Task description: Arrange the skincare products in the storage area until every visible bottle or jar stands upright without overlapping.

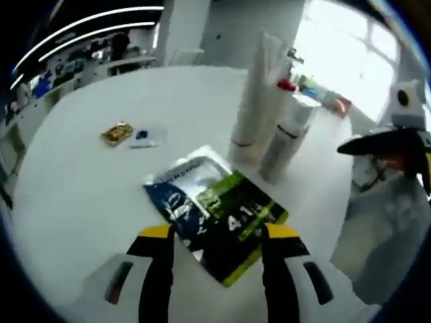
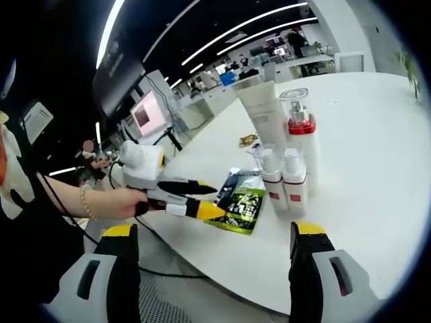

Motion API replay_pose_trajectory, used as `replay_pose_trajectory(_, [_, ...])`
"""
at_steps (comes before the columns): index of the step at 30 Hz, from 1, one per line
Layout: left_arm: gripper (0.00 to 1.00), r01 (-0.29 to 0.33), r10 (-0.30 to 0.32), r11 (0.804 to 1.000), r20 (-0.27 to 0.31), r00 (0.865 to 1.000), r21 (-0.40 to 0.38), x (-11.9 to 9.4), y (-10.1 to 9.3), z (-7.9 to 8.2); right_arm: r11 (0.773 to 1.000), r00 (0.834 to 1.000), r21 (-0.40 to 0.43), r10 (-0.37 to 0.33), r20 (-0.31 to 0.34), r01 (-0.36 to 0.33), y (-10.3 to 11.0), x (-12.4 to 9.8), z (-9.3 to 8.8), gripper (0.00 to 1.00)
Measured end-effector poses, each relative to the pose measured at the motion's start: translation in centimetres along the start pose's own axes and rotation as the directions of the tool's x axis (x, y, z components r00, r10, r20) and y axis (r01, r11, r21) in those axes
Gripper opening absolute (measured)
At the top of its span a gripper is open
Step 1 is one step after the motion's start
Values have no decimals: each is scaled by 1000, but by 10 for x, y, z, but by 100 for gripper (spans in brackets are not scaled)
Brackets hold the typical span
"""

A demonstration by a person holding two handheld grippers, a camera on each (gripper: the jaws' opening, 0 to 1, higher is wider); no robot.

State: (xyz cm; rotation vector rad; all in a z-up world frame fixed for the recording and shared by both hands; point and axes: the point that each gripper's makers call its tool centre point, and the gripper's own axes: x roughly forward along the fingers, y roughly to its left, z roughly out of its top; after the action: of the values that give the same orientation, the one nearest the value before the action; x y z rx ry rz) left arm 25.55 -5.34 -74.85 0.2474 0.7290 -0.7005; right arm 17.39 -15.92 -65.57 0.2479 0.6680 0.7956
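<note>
Two grippers' fingers spread, empty | white table (image 2: 377,134) | dim hall, strip lights (image 2: 242,35)

Left gripper (image 1: 219,237) jaws stood apart over green-black sachet (image 1: 239,225) overlapping blue sachet (image 1: 176,192) on white table (image 1: 81,188); upright white tube (image 1: 256,101) and bottle (image 1: 286,141) behind.

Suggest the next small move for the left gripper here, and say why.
Probably ease the left gripper forward and close on the flat green-and-black sachet lying over the dark blue foil sachet. Its jaws stand open on either side of the overlapping pair on the white round table, while the tall white tube and the bottles already stand upright.
</note>
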Motion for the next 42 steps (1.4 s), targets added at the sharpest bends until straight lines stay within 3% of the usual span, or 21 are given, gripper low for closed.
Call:
replay_pose_trajectory(2, [47,-4,5,997,-11,1000,72,7,2,1,1000,1000,1,0,-2,0,-1,0,-1,93])
replay_pose_trajectory(5, [49,25,-24,997,-11,1000,73,13,-1,8,1000,1000,2,0,0,0,-2,0,-1,93])
replay_pose_trajectory(8, [50,38,-33,992,-45,998,122,19,1,6,1000,1000,6,-3,4,3,-3,-1,0,93])
replay_pose_trajectory(19, [57,95,-84,989,-90,992,117,26,9,0,1000,1000,10,-6,1,6,-3,0,-1,93])
replay_pose_trajectory(31, [68,123,-108,978,-98,989,170,32,19,4,1000,1000,12,-5,-1,5,-3,0,-1,93])
replay_pose_trajectory(42, [64,129,-112,980,-115,987,152,30,14,2,1000,1000,11,-5,-1,5,-2,0,-1,93])
